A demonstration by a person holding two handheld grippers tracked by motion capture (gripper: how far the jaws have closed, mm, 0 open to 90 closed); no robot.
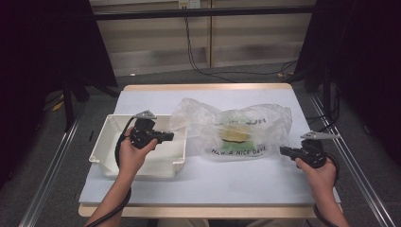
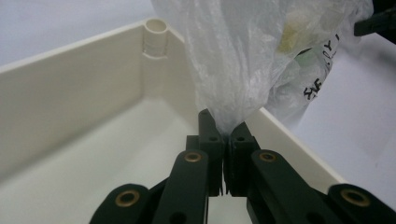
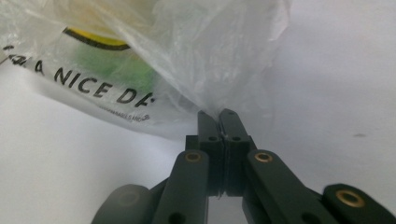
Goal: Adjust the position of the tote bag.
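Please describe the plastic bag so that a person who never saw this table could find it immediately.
On the white table, look right of the cream tray. The plastic bag lies there, pinched by the left gripper and right gripper. It alone is crinkled, see-through, with black lettering.

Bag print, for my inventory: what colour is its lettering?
Black, clearest in the right gripper view on the bag.

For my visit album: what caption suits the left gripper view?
Left tongs pinching a clear plastic bag's edge over a cream plastic bin.
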